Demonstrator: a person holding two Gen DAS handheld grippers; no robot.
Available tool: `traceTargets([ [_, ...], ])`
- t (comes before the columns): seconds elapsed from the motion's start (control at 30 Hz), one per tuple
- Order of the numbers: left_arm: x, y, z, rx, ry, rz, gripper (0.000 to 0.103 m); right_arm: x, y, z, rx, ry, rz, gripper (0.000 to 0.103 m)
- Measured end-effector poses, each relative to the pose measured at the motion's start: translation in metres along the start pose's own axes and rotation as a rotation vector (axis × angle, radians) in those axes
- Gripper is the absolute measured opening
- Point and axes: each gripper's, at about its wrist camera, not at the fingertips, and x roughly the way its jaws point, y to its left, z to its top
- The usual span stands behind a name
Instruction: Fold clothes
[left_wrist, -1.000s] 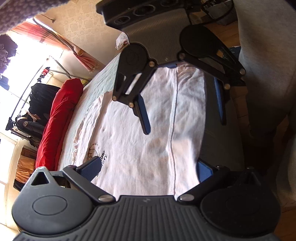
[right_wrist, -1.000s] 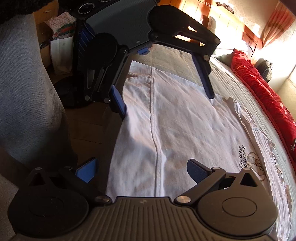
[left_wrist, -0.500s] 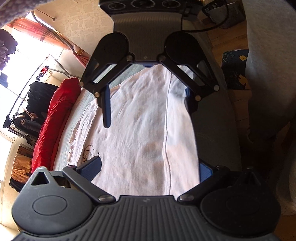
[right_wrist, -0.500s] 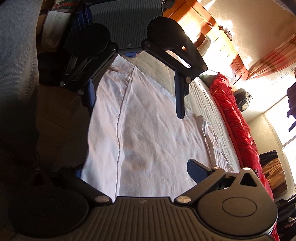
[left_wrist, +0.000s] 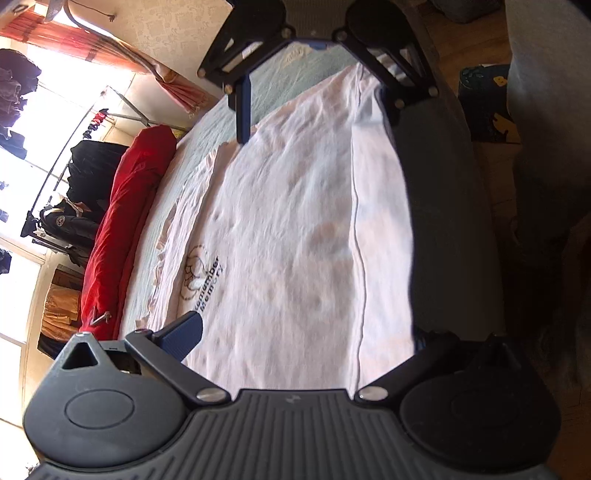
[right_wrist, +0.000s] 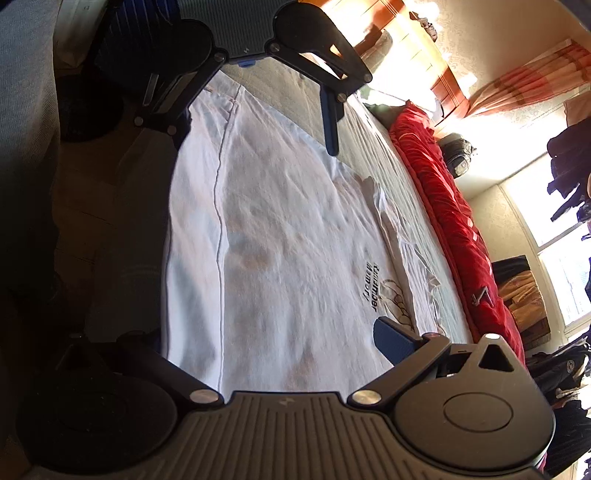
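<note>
A white T-shirt (left_wrist: 295, 229) with a small printed logo lies flat on the bed, its hem along the near bed edge; it also shows in the right wrist view (right_wrist: 288, 240). My left gripper (left_wrist: 306, 332) is open and empty, straddling the hem at one end. My right gripper (right_wrist: 269, 336) is open and empty, straddling the hem at the other end. Each gripper shows at the top of the other's view: the right gripper (left_wrist: 317, 114) and the left gripper (right_wrist: 258, 125), both open over the shirt's edge.
A red quilt (left_wrist: 125, 221) lies rolled along the far side of the bed (left_wrist: 443, 221); it also shows in the right wrist view (right_wrist: 450, 221). Dark clothes hang on a rack (left_wrist: 85, 166) by the window. The person's grey-clad leg (left_wrist: 546, 129) stands beside the bed.
Both grippers have moved apart along the hem, so more shirt shows between them. Each has tilted so the window side of the room comes into view. Both stay open.
</note>
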Motion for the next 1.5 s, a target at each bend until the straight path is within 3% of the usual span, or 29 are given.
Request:
traceTargets([
  [0.23,-0.004,0.005,-0.020,0.030,0.078,-0.004,0.101,-0.002,-0.010,-0.005,0.047,0.102,-0.005,0.103],
  [0.3,-0.005,0.006,-0.019,0.029,0.089,-0.037,0.090,0.000,-0.015,-0.005,0.078,0.131,0.022,0.102],
  [0.37,-0.006,0.008,-0.018,0.026,0.100,-0.082,0.060,0.003,-0.018,-0.004,0.101,0.159,0.072,0.098],
  [0.47,-0.008,0.009,-0.015,0.022,0.118,-0.148,0.032,0.004,-0.020,-0.003,0.112,0.187,0.150,0.081],
  [0.53,-0.009,0.011,-0.013,0.017,0.130,-0.189,0.022,0.002,-0.020,-0.001,0.111,0.197,0.195,0.061],
  [0.57,-0.009,0.012,-0.012,0.008,0.136,-0.196,0.017,0.000,-0.020,0.001,0.112,0.202,0.215,0.056],
  [0.7,-0.008,0.027,-0.008,-0.036,0.156,-0.197,0.012,-0.004,-0.025,0.005,0.136,0.230,0.285,0.013],
  [0.73,-0.006,0.031,-0.007,-0.046,0.161,-0.193,0.010,-0.004,-0.027,0.005,0.147,0.236,0.296,0.010],
  [0.97,0.003,0.064,0.000,-0.116,0.192,-0.164,0.006,0.001,-0.056,0.006,0.213,0.268,0.276,0.005],
  [1.5,0.059,0.135,-0.003,-0.209,0.222,0.030,0.006,0.044,-0.132,-0.012,0.234,0.292,0.023,0.005],
])
